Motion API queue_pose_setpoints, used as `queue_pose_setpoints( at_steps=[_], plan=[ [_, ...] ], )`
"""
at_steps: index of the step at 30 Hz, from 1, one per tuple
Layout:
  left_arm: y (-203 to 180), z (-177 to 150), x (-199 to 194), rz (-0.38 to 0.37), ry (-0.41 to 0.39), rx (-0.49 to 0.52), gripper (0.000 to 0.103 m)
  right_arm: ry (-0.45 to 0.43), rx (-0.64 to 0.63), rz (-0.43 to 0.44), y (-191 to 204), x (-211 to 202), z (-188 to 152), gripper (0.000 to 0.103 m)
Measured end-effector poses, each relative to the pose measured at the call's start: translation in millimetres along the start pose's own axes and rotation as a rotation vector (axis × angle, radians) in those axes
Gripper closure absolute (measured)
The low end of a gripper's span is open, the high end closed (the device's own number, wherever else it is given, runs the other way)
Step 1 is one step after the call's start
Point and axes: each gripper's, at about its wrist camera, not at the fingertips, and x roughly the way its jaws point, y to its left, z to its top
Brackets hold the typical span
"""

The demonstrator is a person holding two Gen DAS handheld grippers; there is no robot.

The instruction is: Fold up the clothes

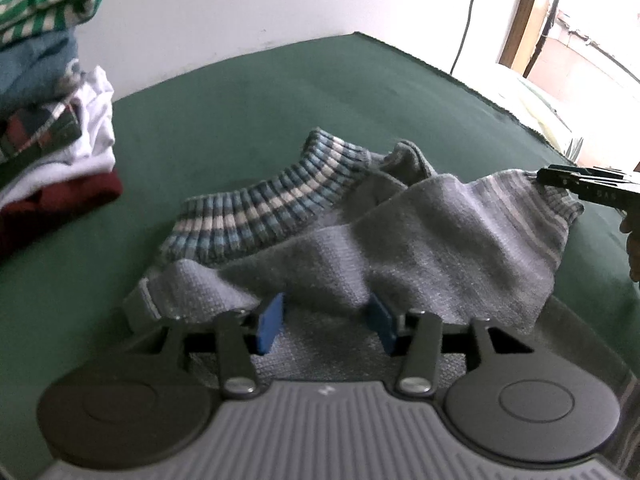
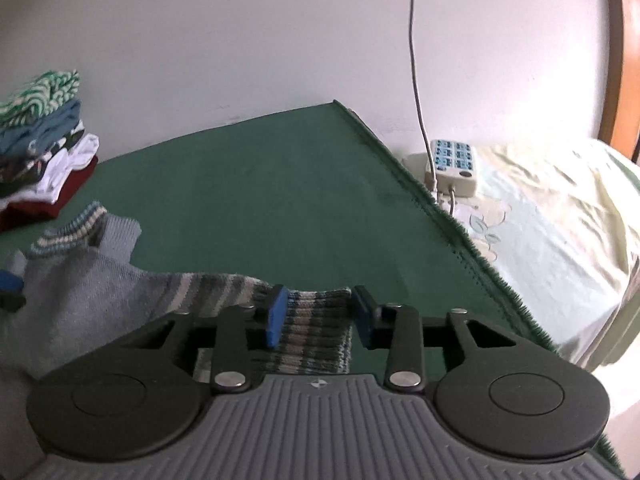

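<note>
A grey knitted sweater point(image 1: 400, 240) with blue and white striped ribbing lies bunched on the green cloth point(image 1: 260, 120). My left gripper point(image 1: 326, 322) has its blue pads apart, with a fold of the sweater's edge draped between them. My right gripper point(image 2: 318, 316) is open around the striped hem point(image 2: 316, 320) of the sweater point(image 2: 80, 292), which lies between its pads. The right gripper also shows in the left wrist view point(image 1: 576, 184) at the sweater's right corner.
A stack of folded clothes point(image 1: 48, 100) stands at the left, also in the right wrist view point(image 2: 44, 144). The green cloth's edge point(image 2: 440, 208) runs along the right, beside a pale sheet point(image 2: 560, 220) with a power strip point(image 2: 454, 166). A wall is behind.
</note>
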Motion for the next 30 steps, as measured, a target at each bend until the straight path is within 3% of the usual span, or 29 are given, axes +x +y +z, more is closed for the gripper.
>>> queue_pose_setpoints(
  at_steps=[1, 3, 7, 10, 12, 16, 18, 22, 30],
  plan=[
    [-0.1, 0.0, 0.5, 0.003, 0.000, 0.001, 0.046, 0.000, -0.001, 0.003, -0.4, -0.8, 0.7, 0.072],
    [-0.7, 0.0, 1.6, 0.011, 0.002, 0.004, 0.041, 0.006, 0.014, 0.014, -2.4, 1.1, 3.6, 0.087],
    [3.7, -0.6, 5.1, 0.042, 0.009, -0.011, 0.021, 0.015, 0.057, 0.036, -3.7, 0.3, 4.4, 0.091],
    [4.0, 0.4, 5.2, 0.054, 0.012, -0.020, 0.022, 0.001, 0.123, 0.063, -6.6, -5.3, 9.6, 0.092],
    [-0.2, 1.9, 2.3, 0.053, 0.008, -0.004, 0.034, -0.028, 0.174, 0.104, -7.7, -14.1, 17.5, 0.092],
    [-6.9, 8.3, -3.5, 0.053, -0.006, 0.005, 0.076, -0.115, 0.269, 0.231, -4.9, -40.6, 43.4, 0.092],
    [-5.5, 10.0, 0.3, 0.055, 0.000, 0.002, 0.077, -0.160, 0.311, 0.302, -1.6, -56.0, 57.9, 0.092],
    [4.0, 12.6, 1.8, -0.013, -0.012, -0.042, 0.099, -0.229, 0.338, 0.414, 10.8, -85.4, 81.1, 0.092],
    [6.2, 17.1, 8.7, -0.106, -0.020, -0.027, 0.100, -0.256, 0.341, 0.471, 44.7, -120.1, 88.1, 0.092]
  ],
)
